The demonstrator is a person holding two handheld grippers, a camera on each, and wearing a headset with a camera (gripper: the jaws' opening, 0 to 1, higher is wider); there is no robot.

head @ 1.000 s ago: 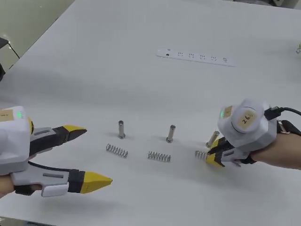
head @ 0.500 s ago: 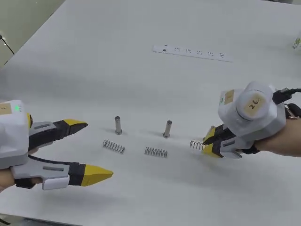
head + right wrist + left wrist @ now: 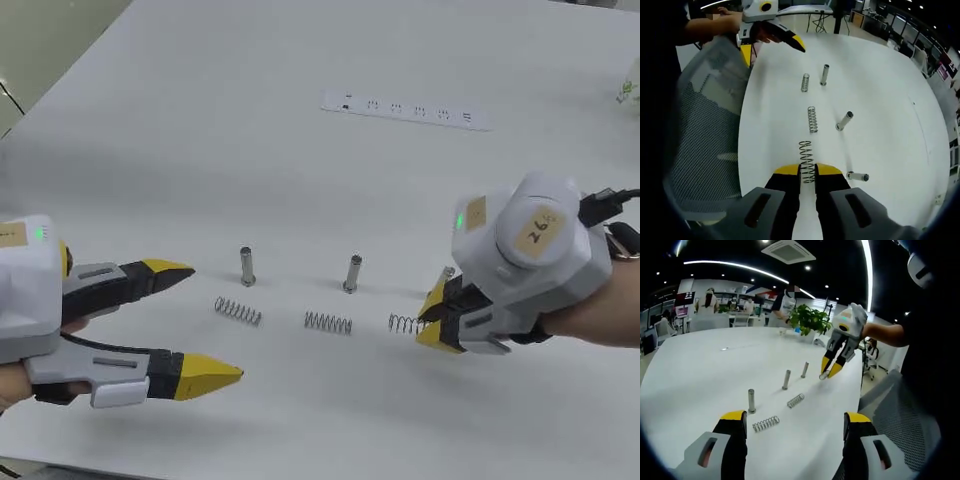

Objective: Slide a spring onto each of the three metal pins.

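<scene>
Within right gripper point(image 3: 807, 173), slim coiled spring point(image 3: 806, 154)

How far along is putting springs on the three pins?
Nothing finished: the three silver metal pins are bare. In hand: the right hand-held gripper is shut on one coiled wire spring. Remaining: seat it, then the two loose coiled springs lying on the white table; the left hand-held gripper is open.

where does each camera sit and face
Head view: on the headset, looking down at the table; left gripper, right gripper, a forearm show.
Left gripper view: on the left gripper, open jaws below, facing along pins toward the right gripper.
Right gripper view: on the right gripper, jaws shut on a spring, facing the left one.
Shared: the three pins.
</scene>
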